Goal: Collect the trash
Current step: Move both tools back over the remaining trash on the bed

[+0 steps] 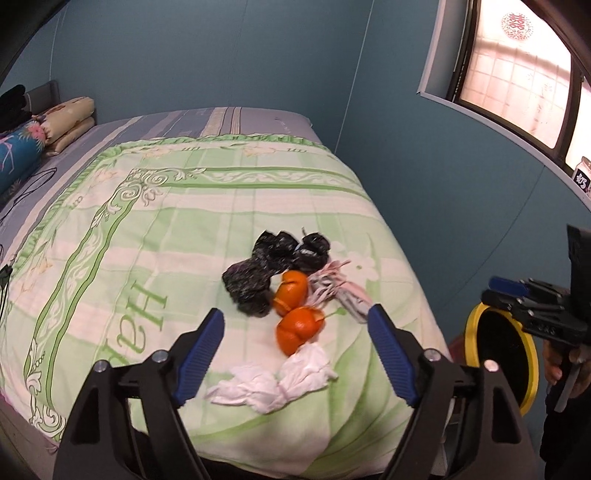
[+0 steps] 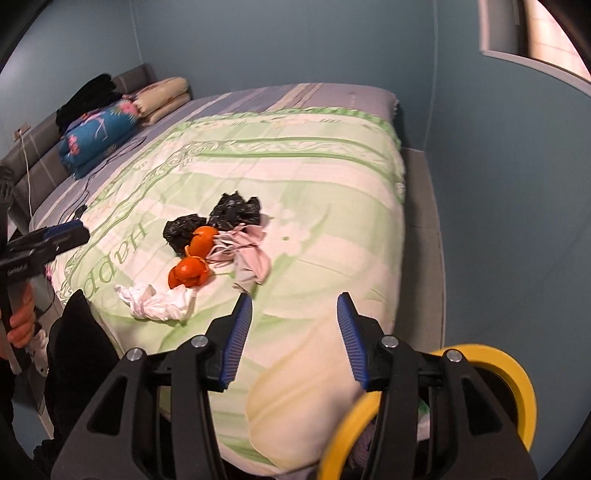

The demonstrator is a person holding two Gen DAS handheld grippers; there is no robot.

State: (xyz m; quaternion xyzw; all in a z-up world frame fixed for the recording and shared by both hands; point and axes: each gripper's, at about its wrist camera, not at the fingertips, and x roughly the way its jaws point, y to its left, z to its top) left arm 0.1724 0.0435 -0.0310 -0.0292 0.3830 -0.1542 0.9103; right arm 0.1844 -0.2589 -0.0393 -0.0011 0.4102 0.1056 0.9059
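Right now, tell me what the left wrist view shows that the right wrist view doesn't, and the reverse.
Only the left wrist view shows the window panes with the red paper-cut and a small jar on the sill. Only the right wrist view shows the white cord at the headboard and the grey bed frame edge. Both show the trash on the green quilt: black bags, orange peels, white tissue, a pinkish wrapper, plus the yellow-rimmed bin. Both the left claw and right claw are open.

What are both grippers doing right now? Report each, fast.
Left gripper: open, holding nothing, above the orange peels.
Right gripper: open, holding nothing, over the green quilt.
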